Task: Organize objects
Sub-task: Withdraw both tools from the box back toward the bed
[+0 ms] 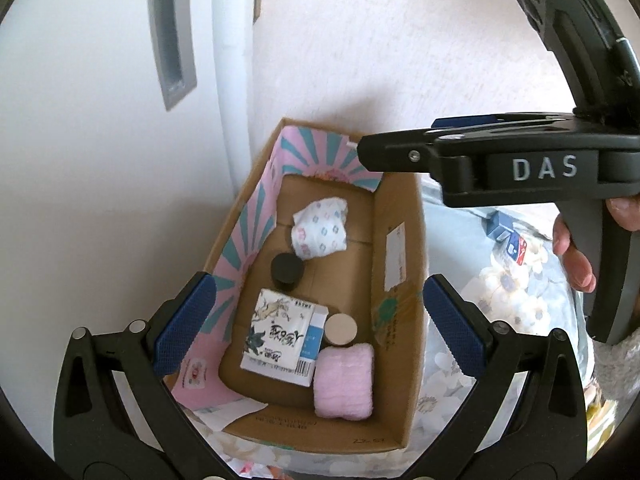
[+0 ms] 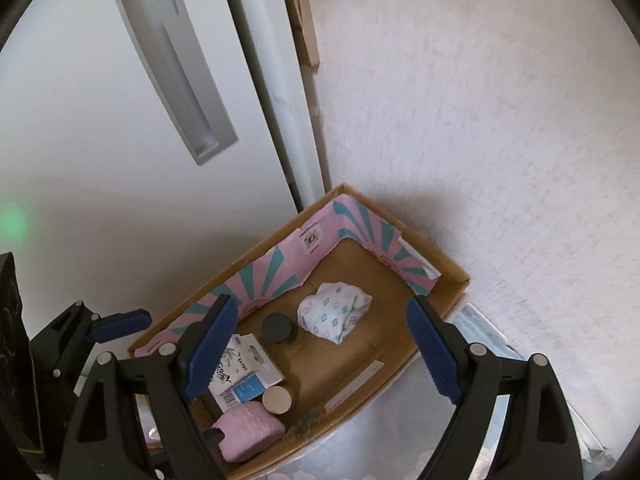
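Observation:
A cardboard box point(image 1: 400, 216) point(image 2: 448, 268) with a pink and teal liner stands by the wall. Inside lie a patterned white packet point(image 1: 320, 230) point(image 2: 336, 312), a black round jar point(image 1: 287, 269) point(image 2: 278, 328), a printed white box point(image 1: 280, 336) point(image 2: 244, 376), a beige round lid point(image 1: 341, 329) point(image 2: 277, 399) and a pink towel roll point(image 1: 344, 380) point(image 2: 248, 432). My left gripper point(image 1: 316, 328) is open and empty above the box. My right gripper point(image 2: 320, 352) is open and empty above the box; it also shows side-on in the left wrist view point(image 1: 400, 148).
A white door with a recessed grey handle point(image 1: 172, 36) point(image 2: 176, 68) stands left of the box. A textured pale wall point(image 2: 480, 120) is behind it. A floral cloth point(image 1: 500, 312) with a small blue carton point(image 1: 500, 228) lies to the right.

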### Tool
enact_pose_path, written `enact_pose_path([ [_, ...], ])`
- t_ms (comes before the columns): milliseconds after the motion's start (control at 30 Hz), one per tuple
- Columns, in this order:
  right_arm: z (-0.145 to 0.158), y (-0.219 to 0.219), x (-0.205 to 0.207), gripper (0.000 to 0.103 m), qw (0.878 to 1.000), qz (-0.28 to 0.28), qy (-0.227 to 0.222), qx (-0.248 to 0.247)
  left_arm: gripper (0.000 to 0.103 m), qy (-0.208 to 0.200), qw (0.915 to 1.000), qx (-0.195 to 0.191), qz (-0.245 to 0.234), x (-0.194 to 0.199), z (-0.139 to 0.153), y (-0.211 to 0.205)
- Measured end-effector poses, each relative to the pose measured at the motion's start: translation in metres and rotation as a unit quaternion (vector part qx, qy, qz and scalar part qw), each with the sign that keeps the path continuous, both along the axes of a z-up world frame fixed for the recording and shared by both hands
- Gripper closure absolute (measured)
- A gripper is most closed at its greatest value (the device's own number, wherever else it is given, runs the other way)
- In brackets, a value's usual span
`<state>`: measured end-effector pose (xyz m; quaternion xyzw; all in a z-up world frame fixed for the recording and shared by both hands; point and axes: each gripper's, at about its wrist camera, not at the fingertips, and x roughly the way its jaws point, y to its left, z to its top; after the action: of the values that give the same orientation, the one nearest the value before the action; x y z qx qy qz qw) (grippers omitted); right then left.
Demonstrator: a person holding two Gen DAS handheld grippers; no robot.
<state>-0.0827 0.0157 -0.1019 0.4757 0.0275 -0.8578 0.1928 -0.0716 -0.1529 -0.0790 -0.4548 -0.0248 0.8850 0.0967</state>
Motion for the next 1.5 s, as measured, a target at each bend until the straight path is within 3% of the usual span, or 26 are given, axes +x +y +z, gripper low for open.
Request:
enact_pose_path([
  [300,0.037,0.032,0.018,0.019,0.999,-0.033,0.028,-0.004,0.000,0.025,0.9989,0.003,-0.038,-0.006,0.025,0.019],
  [733,0.067,0.118,0.062,0.019,0.992,-0.107,0.061,-0.006,0.000,0.055,0.9940,0.007,-0.095,-0.024,0.049,0.069],
  [1200,0.067,0.207,0.120,0.019,0.978,-0.193,0.084,0.004,0.000,0.058,0.9826,0.013,-0.176,-0.042,0.048,0.142],
  [1500,0.034,0.243,0.152,0.019,0.971,-0.226,0.072,0.037,0.000,0.022,0.9705,0.014,-0.239,-0.051,0.021,0.201],
])
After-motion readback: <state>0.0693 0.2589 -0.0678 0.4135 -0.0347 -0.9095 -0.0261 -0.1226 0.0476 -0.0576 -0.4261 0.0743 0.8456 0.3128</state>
